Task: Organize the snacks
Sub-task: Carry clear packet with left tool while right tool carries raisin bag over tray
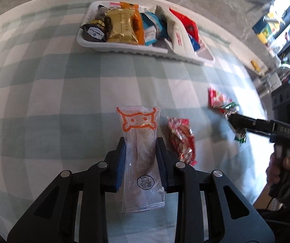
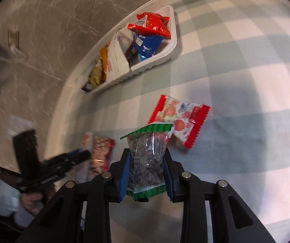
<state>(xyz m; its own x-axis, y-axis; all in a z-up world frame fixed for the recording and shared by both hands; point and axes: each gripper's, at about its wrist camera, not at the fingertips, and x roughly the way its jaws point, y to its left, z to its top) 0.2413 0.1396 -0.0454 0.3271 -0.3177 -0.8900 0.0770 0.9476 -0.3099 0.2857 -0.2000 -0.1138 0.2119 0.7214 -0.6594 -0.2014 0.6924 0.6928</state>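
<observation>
My left gripper (image 1: 140, 141) is shut on a clear packet with an orange cat drawing (image 1: 140, 151), its blue pads pinching the packet's sides just above the checked cloth. My right gripper (image 2: 147, 154) is shut on a clear packet of dark pieces with green serrated ends (image 2: 148, 158); in the left wrist view the same gripper (image 1: 233, 119) shows at the right with the green-edged packet (image 1: 239, 135). A white divided tray (image 1: 124, 48), seen also in the right wrist view as the tray (image 2: 155, 61), holds several wrapped snacks at the table's far side.
A red patterned packet (image 1: 182, 139) lies just right of my left gripper. A red-edged strawberry-print packet (image 2: 180, 119) lies beyond my right gripper. The table's rim curves past the tray, with marbled floor beyond. A person's hand (image 1: 278, 172) grips the right tool's handle.
</observation>
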